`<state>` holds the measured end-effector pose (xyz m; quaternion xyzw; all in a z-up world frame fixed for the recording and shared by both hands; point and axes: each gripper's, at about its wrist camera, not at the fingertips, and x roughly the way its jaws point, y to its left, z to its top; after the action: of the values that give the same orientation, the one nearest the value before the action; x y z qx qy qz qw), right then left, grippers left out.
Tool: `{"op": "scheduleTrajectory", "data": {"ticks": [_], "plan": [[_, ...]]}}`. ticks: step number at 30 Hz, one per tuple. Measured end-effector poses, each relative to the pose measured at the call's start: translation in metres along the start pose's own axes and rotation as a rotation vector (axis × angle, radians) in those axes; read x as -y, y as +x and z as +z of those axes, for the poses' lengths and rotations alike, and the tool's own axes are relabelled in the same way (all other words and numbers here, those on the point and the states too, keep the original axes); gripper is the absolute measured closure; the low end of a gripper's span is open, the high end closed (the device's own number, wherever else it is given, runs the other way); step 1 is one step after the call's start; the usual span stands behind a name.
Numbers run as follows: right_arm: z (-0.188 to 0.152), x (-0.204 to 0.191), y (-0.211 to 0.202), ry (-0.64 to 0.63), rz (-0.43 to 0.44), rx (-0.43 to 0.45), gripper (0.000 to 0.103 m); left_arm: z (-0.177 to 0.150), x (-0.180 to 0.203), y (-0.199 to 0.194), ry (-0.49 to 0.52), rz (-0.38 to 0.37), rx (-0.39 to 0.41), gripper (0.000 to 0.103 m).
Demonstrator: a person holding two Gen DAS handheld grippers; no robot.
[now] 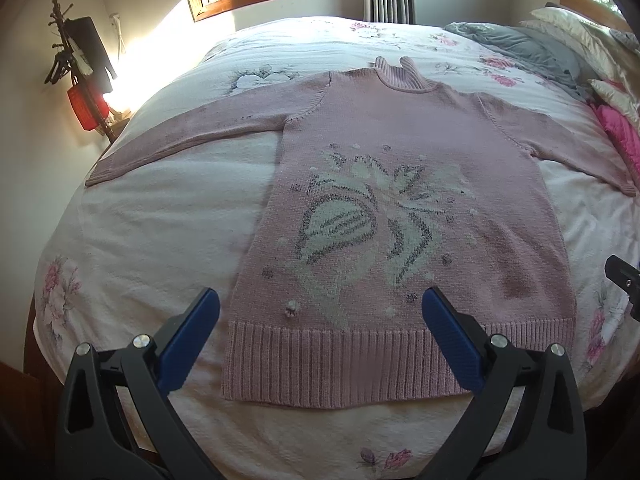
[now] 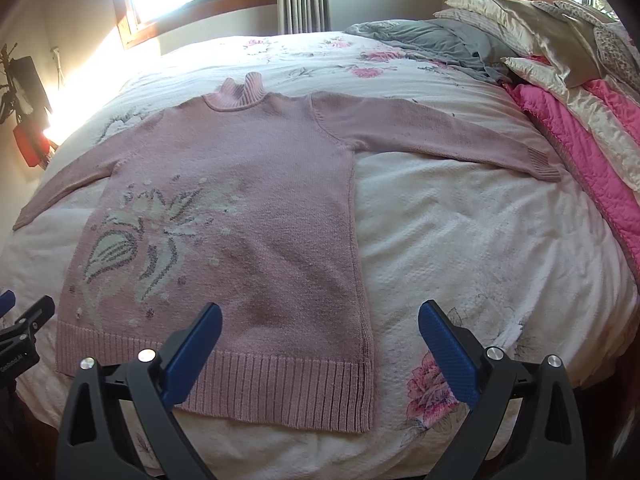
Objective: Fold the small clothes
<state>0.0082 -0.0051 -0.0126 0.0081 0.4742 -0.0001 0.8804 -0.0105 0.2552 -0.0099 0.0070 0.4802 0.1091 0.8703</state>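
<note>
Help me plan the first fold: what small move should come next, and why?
Probably bring the open left gripper toward the left sleeve to fold it across the body. The pink sweater lies flat and face up on the bed, both sleeves spread out, and the right gripper is open too, holding nothing.

One pink sweater (image 1: 400, 208) lies ahead of the jaws, two sleeves spread. One bed (image 2: 480, 240) carries it. Beyond the jaws: one grey blanket (image 2: 432, 46), one pink quilt (image 2: 580, 128), two windows. Two grippers, left (image 1: 320, 334) and right (image 2: 320, 338), jaws apart.
</note>
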Motion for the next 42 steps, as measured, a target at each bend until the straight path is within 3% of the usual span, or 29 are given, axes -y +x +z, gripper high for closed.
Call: {"op": "scheduleTrajectory", "data": {"ticks": [42], "plan": [[0.0004, 0.0084, 0.0056, 0.008, 0.006, -0.009, 0.004, -0.0037, 0.0001, 0.0020, 0.012, 0.019, -0.003, 0.003]]}}
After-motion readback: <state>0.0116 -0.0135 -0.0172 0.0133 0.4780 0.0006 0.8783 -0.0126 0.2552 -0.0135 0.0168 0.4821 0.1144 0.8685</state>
